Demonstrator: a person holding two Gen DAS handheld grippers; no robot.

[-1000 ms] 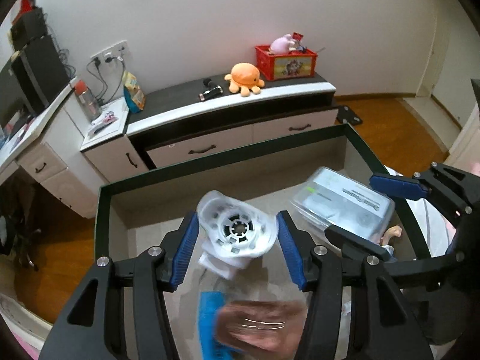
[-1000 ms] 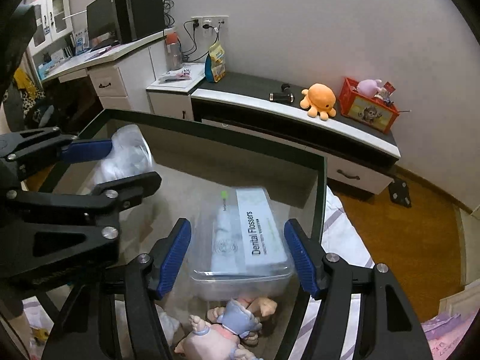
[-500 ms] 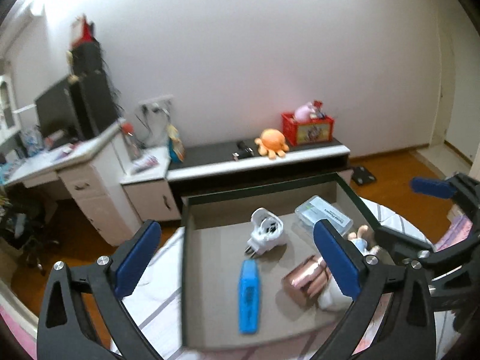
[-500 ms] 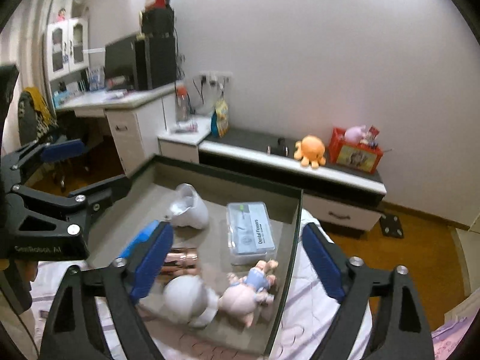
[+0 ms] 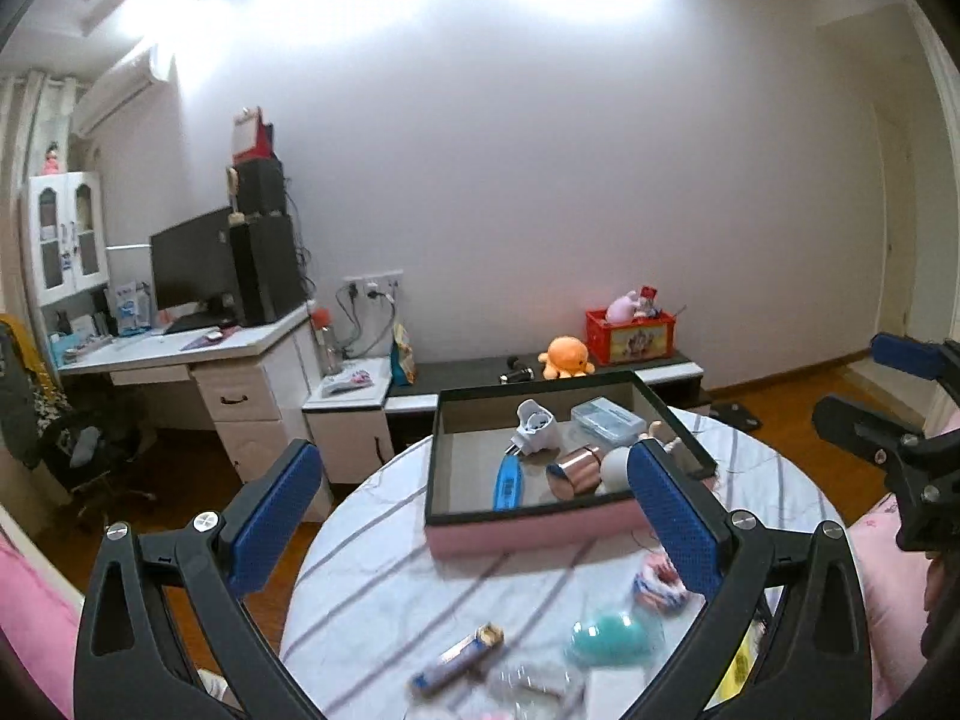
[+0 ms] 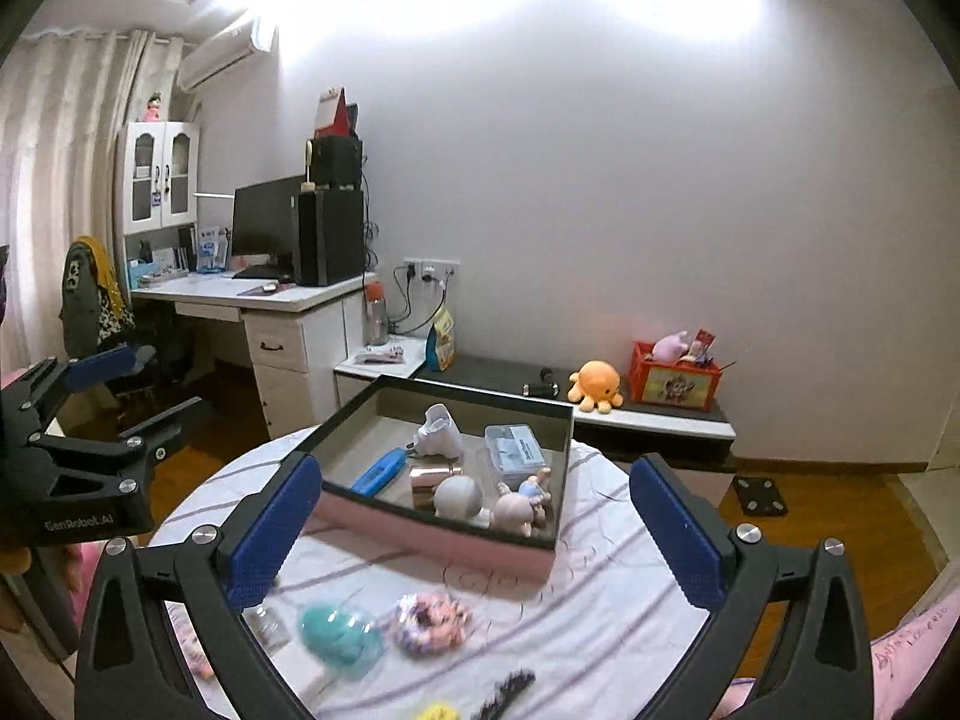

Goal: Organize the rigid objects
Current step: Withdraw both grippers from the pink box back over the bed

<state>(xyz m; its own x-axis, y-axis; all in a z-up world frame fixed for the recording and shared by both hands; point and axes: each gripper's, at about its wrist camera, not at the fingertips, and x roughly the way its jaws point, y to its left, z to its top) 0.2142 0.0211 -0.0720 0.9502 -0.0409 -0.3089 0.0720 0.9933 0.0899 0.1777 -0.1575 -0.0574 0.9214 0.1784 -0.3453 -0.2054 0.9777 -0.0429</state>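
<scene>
A pink box (image 5: pixel 528 531) with a dark rim sits on the round table; it also shows in the right wrist view (image 6: pixel 432 534). It holds a white plug adapter (image 5: pixel 536 425), a blue stick (image 5: pixel 507 482), a copper cup (image 5: pixel 573 471), a clear flosser case (image 5: pixel 605 421), a white ball (image 6: pixel 458 495) and a small doll (image 6: pixel 521 507). My left gripper (image 5: pixel 474 516) is open and empty, pulled back above the table. My right gripper (image 6: pixel 474 525) is open and empty, also held back from the box.
Loose soft items lie on the striped tablecloth (image 5: pixel 384 588): a teal plush (image 6: pixel 339 636), a pink scrunchie (image 6: pixel 429 630), a wrapped bar (image 5: pixel 459 654) and a black comb (image 6: pixel 507 690). Behind stand a desk (image 6: pixel 288 324) and a low cabinet (image 6: pixel 654 420).
Both grippers pulled up and back out of the box, opening wide. The plug adapter and flosser case were let go and now rest in the box.
</scene>
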